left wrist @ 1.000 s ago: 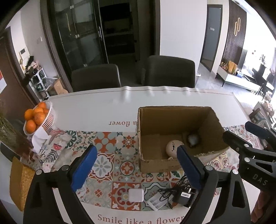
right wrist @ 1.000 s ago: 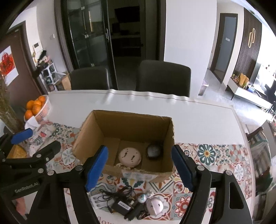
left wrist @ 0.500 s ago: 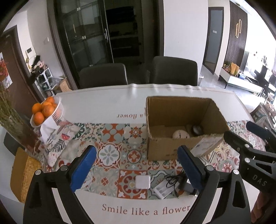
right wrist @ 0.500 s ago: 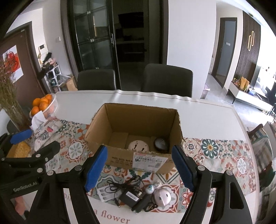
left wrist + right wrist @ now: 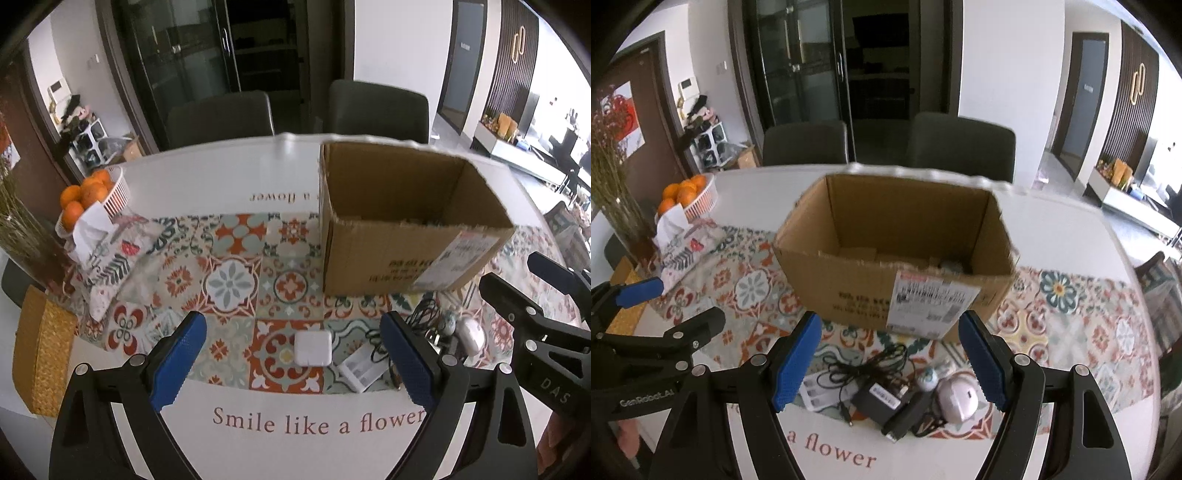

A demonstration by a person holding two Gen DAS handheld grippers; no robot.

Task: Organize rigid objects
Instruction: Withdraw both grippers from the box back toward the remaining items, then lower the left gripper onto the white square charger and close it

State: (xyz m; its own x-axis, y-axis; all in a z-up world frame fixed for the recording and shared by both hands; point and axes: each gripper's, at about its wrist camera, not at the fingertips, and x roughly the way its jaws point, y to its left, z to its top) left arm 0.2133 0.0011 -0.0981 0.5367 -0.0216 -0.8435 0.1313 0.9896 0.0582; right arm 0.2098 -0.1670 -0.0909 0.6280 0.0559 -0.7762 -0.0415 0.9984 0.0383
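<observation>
The white square plastic charger (image 5: pixel 312 348) lay at twelve o'clock between the wide, empty left gripper's (image 5: pixel 291 363) blue pads (image 5: pixel 177 360).

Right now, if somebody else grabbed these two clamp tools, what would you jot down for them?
Left gripper: open, empty, above the white square charger.
Right gripper: open, empty, above the black adapter with its cable, and the pale round gadget.
White tray lies beside them, all on the table in front of the cardboard box.
Done: some items show inside the box.
Left: box these loose pieces.
</observation>
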